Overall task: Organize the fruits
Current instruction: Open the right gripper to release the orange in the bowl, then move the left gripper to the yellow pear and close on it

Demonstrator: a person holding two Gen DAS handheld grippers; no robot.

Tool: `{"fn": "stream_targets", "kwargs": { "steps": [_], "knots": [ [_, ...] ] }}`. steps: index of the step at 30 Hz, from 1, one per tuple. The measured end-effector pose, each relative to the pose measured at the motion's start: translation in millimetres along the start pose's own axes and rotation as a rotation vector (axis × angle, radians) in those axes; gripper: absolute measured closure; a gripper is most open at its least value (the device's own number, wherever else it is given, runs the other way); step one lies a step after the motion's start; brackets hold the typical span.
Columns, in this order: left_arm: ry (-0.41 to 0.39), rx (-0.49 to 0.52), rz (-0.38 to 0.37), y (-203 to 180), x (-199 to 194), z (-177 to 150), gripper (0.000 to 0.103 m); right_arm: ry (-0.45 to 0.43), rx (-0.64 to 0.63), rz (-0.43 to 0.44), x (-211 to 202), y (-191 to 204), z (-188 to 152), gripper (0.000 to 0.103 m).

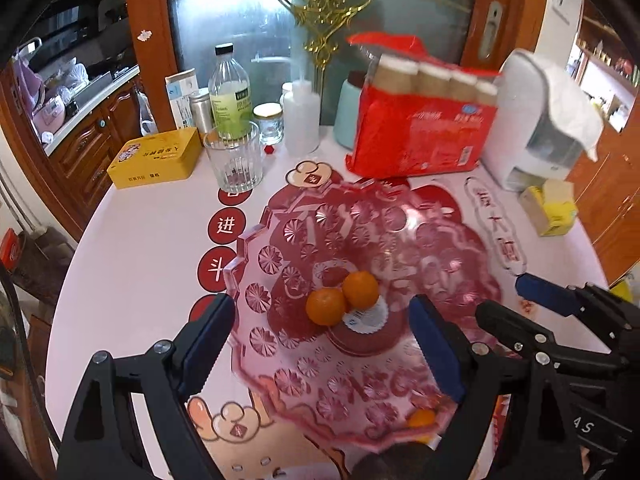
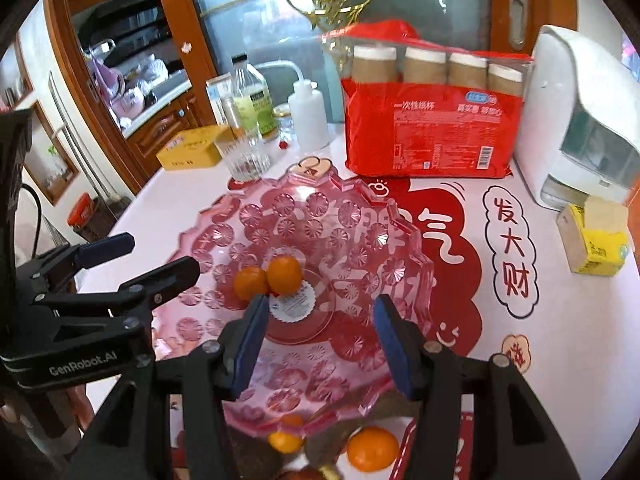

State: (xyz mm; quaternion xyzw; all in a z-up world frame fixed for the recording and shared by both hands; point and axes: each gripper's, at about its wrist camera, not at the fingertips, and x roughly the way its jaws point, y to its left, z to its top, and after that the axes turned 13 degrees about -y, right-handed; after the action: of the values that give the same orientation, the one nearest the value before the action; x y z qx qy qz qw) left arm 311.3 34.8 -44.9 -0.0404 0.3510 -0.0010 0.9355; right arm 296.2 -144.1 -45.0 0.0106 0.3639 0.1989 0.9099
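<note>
A pink cut-glass fruit plate (image 1: 280,240) (image 2: 248,216) stands on the white table. Two small oranges (image 1: 342,298) (image 2: 268,278) lie touching near its centre, next to a white sticker. My left gripper (image 1: 320,348) is open and empty, hovering over the plate's near side; it also shows at the left of the right wrist view (image 2: 160,256). My right gripper (image 2: 318,344) is open and empty over the plate; it also shows in the left wrist view (image 1: 508,300). More oranges (image 2: 372,450) (image 1: 422,418) lie on the table at the plate's near edge, with dark fruit (image 2: 256,456) beside them.
Behind the plate are a red pack of paper cups (image 1: 420,120) (image 2: 432,120), a ribbed glass (image 1: 234,160), a yellow tin (image 1: 156,158), bottles (image 1: 230,92), a white squeeze bottle (image 2: 308,116), a white appliance (image 1: 536,128) (image 2: 576,120) and a small yellow carton (image 1: 552,208) (image 2: 596,240).
</note>
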Motion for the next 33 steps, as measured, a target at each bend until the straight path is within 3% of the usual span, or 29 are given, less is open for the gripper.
{"fn": "stream_targets", "kwargs": {
  "steps": [5,11,14,20,33],
  "knots": [
    [0.016,-0.018,-0.035,-1,-32,4,0.015,-0.017,0.012,-0.017,-34,9,-2,0.048],
    [-0.043,0.032,-0.069,-14,-89,-4,0.015,-0.039,0.035,-0.015,-77,19,-12,0.048],
    [-0.059,0.050,-0.109,-21,-118,-17,0.015,-0.052,0.041,-0.014,-98,24,-22,0.048],
    [-0.082,0.134,-0.110,-38,-161,-52,0.015,-0.063,0.061,-0.040,-137,26,-55,0.048],
    [-0.002,0.188,-0.161,-52,-184,-128,0.015,-0.036,0.122,-0.138,-178,17,-132,0.048]
  ]
}}
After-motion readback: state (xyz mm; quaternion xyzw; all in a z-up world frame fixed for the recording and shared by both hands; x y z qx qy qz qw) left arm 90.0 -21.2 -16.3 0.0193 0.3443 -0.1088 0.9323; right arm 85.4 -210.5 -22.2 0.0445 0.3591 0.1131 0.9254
